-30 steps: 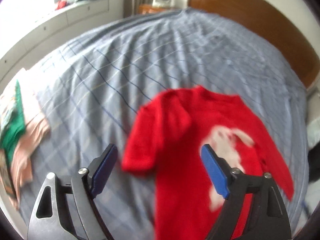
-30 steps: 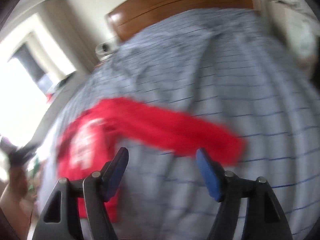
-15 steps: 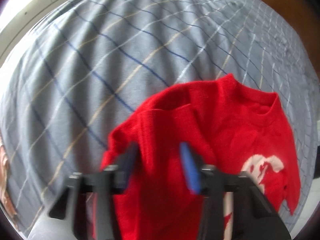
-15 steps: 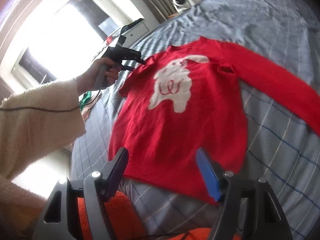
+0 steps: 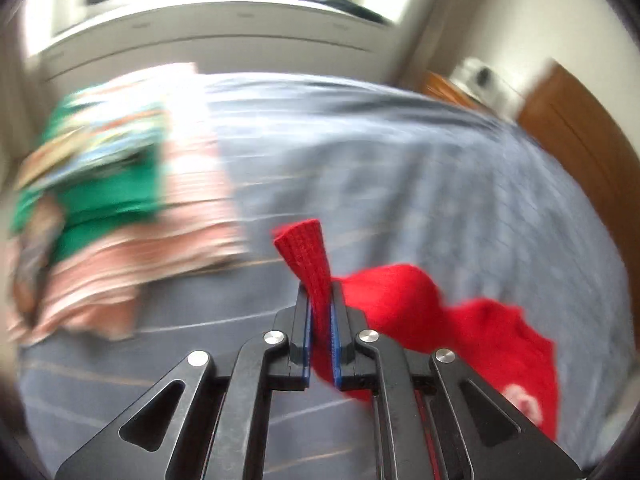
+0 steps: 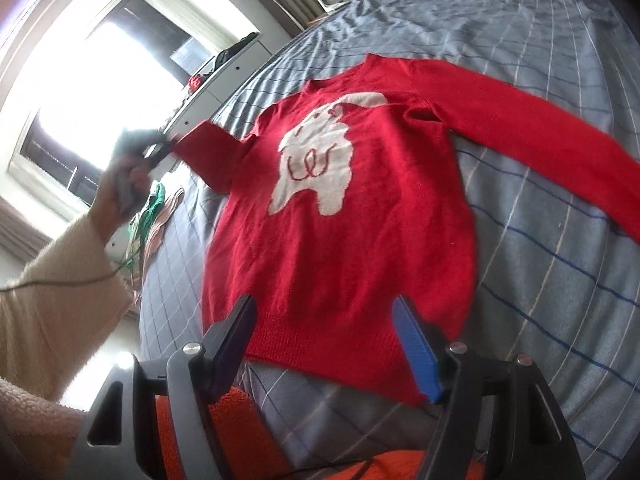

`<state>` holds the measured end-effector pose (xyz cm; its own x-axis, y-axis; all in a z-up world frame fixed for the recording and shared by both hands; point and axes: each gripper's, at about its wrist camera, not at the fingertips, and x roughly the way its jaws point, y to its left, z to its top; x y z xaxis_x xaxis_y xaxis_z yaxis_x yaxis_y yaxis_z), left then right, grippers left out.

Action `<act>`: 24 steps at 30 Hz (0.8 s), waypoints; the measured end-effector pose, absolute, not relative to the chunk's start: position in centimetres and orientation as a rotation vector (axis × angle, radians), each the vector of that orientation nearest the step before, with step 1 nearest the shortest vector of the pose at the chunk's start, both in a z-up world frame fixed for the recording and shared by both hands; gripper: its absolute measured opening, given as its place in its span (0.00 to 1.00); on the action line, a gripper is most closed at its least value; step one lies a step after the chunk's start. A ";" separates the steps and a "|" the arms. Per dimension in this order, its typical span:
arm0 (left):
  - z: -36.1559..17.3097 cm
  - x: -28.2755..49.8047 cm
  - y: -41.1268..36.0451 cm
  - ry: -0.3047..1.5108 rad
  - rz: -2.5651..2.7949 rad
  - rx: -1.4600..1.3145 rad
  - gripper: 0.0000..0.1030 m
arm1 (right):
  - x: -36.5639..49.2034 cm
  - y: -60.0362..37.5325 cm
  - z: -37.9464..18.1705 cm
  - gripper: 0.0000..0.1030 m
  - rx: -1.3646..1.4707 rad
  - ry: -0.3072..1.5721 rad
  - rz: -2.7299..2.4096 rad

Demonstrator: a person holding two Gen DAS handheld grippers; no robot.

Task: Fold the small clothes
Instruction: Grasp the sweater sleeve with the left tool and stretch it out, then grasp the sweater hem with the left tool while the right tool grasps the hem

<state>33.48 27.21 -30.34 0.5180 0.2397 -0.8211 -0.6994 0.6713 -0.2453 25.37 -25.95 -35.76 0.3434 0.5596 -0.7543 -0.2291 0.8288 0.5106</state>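
A red sweater (image 6: 352, 216) with a white animal figure lies face up on the blue-grey checked bedspread (image 6: 560, 280). My left gripper (image 5: 320, 304) is shut on the cuff of one red sleeve (image 5: 306, 256) and holds it stretched out to the side; it also shows in the right wrist view (image 6: 160, 148). The other sleeve (image 6: 540, 128) lies spread out to the right. My right gripper (image 6: 326, 328) is open and empty, just above the sweater's bottom hem.
A pile of green, pink and striped clothes (image 5: 108, 208) lies on the bed's left side. A white cabinet (image 5: 208, 40) under a window runs along the far side. A wooden headboard (image 5: 580, 132) is at the right. Orange fabric (image 6: 224, 420) lies under my right gripper.
My left gripper has shut on the sleeve cuff and pulled the sleeve out sideways, away from the sweater's body. My right gripper has moved closer to the hem, still open.
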 end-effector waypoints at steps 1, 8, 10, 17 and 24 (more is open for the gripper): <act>-30.8 31.8 28.0 0.850 0.645 -0.634 0.06 | 25.2 -26.0 -35.6 0.68 0.339 1.103 0.527; -36.2 24.3 29.1 0.908 0.828 -0.655 0.05 | 24.4 -25.8 -34.7 0.68 0.306 1.070 0.529; -36.7 23.4 28.8 0.904 0.849 -0.650 0.05 | 24.3 -25.6 -34.6 0.68 0.296 1.069 0.525; -38.9 24.6 29.8 1.037 0.863 -0.564 0.21 | 24.6 -26.1 -35.1 0.68 0.323 1.091 0.500; -35.6 18.8 20.7 1.052 0.508 -0.485 0.70 | 26.6 -32.5 -35.1 0.88 0.337 1.119 0.400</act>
